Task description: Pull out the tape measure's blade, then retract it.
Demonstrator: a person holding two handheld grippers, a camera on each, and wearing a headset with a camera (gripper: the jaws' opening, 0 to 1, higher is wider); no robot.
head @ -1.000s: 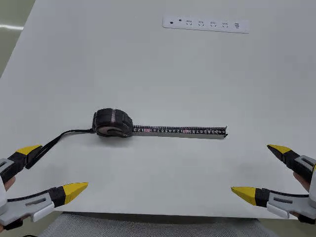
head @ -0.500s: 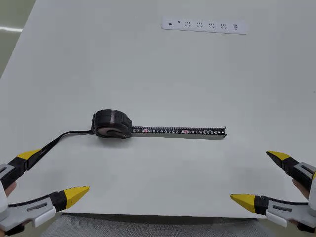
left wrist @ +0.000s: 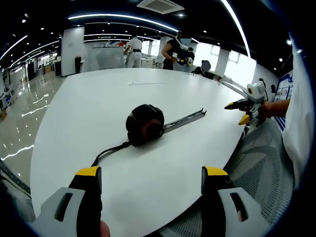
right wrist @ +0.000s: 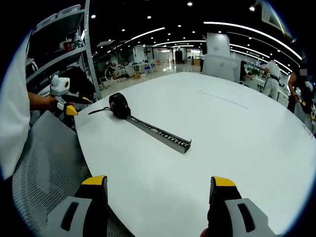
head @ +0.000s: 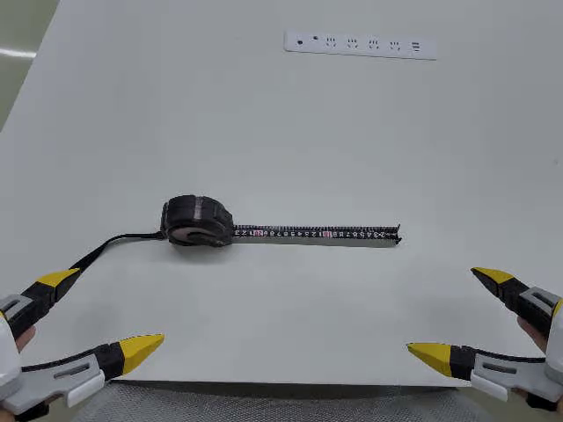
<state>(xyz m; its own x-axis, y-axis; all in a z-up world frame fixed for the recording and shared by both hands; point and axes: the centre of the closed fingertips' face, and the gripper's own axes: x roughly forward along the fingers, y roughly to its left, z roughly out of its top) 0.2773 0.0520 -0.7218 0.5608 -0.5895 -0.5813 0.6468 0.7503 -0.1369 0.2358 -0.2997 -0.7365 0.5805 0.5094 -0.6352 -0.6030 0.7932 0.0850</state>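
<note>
Trouble from here, as we judge it, lies in the retraction. We see the tape measure (head: 199, 221) sitting near the middle of the white table (head: 264, 114). Its blade (head: 317, 234) is drawn out flat along the surface towards our right and ends in the hook (head: 398, 234). A black wrist strap (head: 119, 241) trails off the case towards our left.

The left gripper (head: 114, 306) hovers at the near edge with its jaws spread wide and nothing between them. One yellow tip is close to the end of the strap; whether it touches we cannot tell. The right gripper (head: 442, 309) hovers at the near right, jaws likewise spread and empty, apart from the hook.

So the pull-out looks done and the blade is not yet returned. If the lock is released with the case unheld, we expect the spring to whip the blade in and the light case to skid or tip on the smooth top. A jaw tip landing beside the lock button may simply shove the case away. A tip snagging the strap could drag the case sideways and twist the blade. Pinching the thin blade across its edges could kink it. A power strip (head: 360, 45) lies at the far side, well apart from all this.
</note>
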